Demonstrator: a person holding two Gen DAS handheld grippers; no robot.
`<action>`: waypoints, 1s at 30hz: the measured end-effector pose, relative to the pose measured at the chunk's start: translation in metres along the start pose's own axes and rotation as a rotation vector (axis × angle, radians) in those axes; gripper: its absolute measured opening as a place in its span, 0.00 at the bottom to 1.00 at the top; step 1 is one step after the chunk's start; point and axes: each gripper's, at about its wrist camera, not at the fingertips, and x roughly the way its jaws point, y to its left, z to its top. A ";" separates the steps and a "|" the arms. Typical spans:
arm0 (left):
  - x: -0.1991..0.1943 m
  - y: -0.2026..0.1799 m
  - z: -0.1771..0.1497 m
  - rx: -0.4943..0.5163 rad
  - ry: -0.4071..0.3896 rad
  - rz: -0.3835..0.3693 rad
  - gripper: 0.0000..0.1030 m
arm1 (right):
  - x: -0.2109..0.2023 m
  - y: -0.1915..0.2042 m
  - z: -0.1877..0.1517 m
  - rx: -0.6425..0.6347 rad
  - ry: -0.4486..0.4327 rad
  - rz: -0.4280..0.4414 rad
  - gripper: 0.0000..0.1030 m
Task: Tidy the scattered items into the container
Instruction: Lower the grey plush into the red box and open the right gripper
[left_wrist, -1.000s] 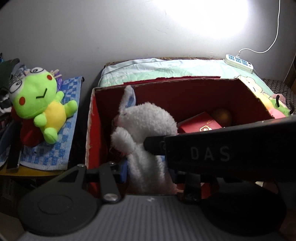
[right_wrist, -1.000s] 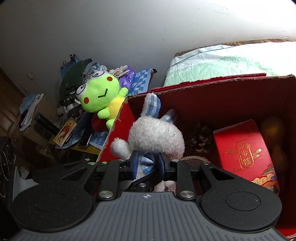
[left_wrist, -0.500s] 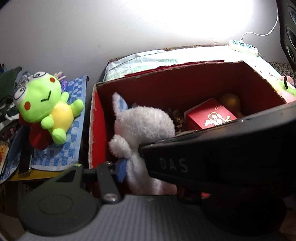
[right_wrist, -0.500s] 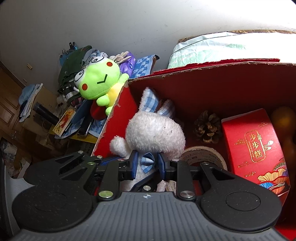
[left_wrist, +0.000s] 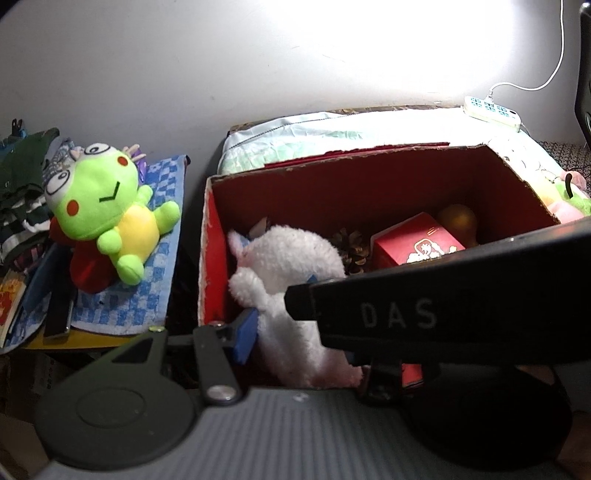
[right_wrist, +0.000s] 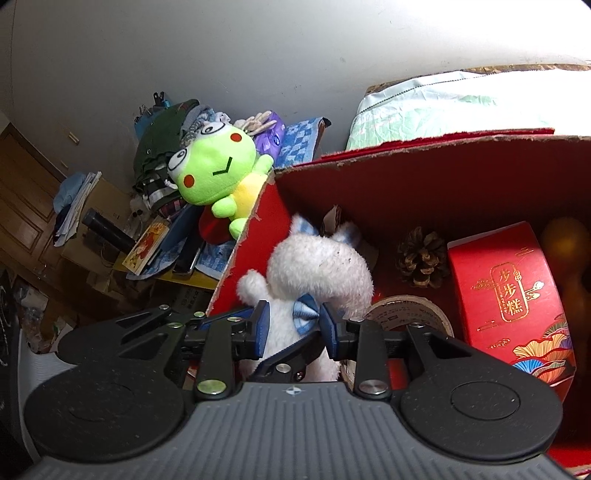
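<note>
A white plush rabbit with a blue bow lies inside the red cardboard box, against its left wall. My right gripper has spread its blue pads a little, one on each side of the rabbit's body. In the left wrist view the rabbit and box show too. My left gripper is open near the box's front, its right finger hidden behind the black right-hand tool. A green frog plush lies outside on a blue checked towel.
The box also holds a red gift box, a pine cone, a tape roll and an orange gourd. A pillow and power strip lie behind it. Clutter fills the shelf at left.
The rabbit has sunk lower into the box, its ears now under the rim. My right gripper's pads have opened wider around it. The left gripper stayed at the box front.
</note>
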 end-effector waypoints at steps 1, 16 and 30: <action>-0.002 0.000 0.002 -0.001 -0.005 0.003 0.43 | -0.002 0.001 0.000 -0.005 -0.005 -0.006 0.33; -0.017 -0.023 0.022 0.018 -0.040 0.004 0.44 | -0.039 -0.008 0.009 -0.021 -0.086 -0.091 0.33; -0.011 -0.073 0.045 0.026 -0.020 -0.047 0.49 | -0.087 -0.046 0.012 0.032 -0.144 -0.198 0.33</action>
